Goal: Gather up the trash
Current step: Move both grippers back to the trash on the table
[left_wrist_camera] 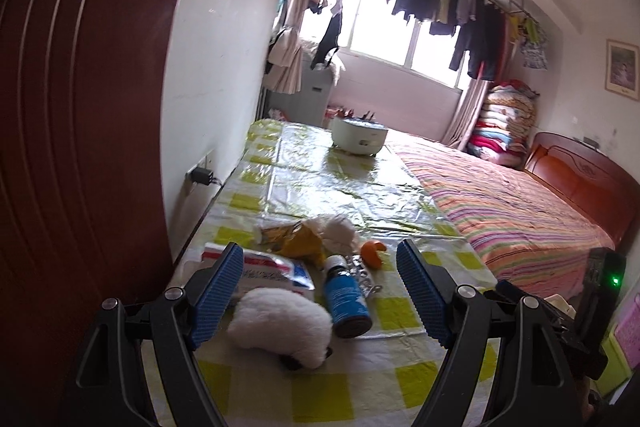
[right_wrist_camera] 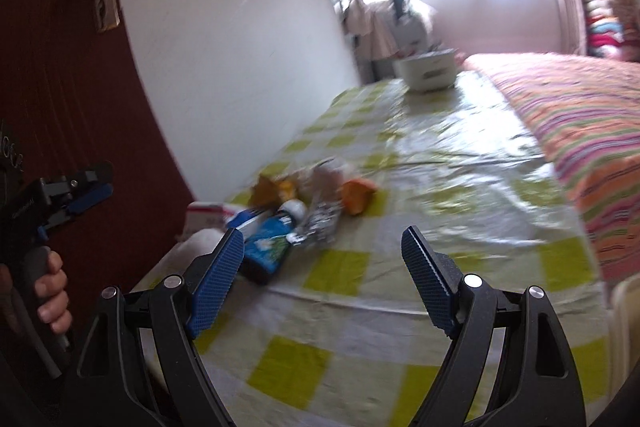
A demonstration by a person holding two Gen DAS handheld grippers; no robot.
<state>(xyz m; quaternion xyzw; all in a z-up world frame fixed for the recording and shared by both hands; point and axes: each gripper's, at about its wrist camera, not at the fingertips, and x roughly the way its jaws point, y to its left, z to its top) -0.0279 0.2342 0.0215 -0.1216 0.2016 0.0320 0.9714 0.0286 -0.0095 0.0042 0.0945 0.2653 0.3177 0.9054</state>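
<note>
Glossy plastic cloth, yellow-green and white checks, creased, covering desk [left_wrist_camera: 360, 195] along white wall. Trash clustered at near left part of desk. Left gripper [left_wrist_camera: 320, 291]: released, blue ribbed pads spread wide, nothing clamped; white fluffy wad [left_wrist_camera: 280, 327] directly between and just ahead of pads, soft and rounded, with a dark item partly hidden under its near edge. Blue-labelled bottle [left_wrist_camera: 346, 301], cylindrical, white cap, lying on its side just beside wad, toward right pad. Flat red-and-white printed packet [left_wrist_camera: 276, 273] behind wad, partly behind left pad. Crumpled silver foil [left_wrist_camera: 360, 273] touching bottle near cap. Yellow crinkled wrapper [left_wrist_camera: 300, 243] and crumpled white tissue [left_wrist_camera: 340, 233] farther back; orange peel piece [left_wrist_camera: 372, 253], curled, near foil on right side of cluster. Right gripper [right_wrist_camera: 324, 279]: released, pads wide apart, nothing between them except bare cloth; view motion-blurred. Same cluster ahead and to left of right gripper: bottle [right_wrist_camera: 266, 249] just beyond left pad, foil [right_wrist_camera: 320, 223] and peel [right_wrist_camera: 356, 197] behind it. Pale round appliance [left_wrist_camera: 358, 139] at far end of desk, well apart from trash. Striped bedspread [left_wrist_camera: 512, 211], orange, pink and green, on bed adjoining desk on right. Hand [right_wrist_camera: 52, 291] on grip of left gripper visible at left edge of right wrist view, against dark red door [right_wrist_camera: 72, 99].
</note>
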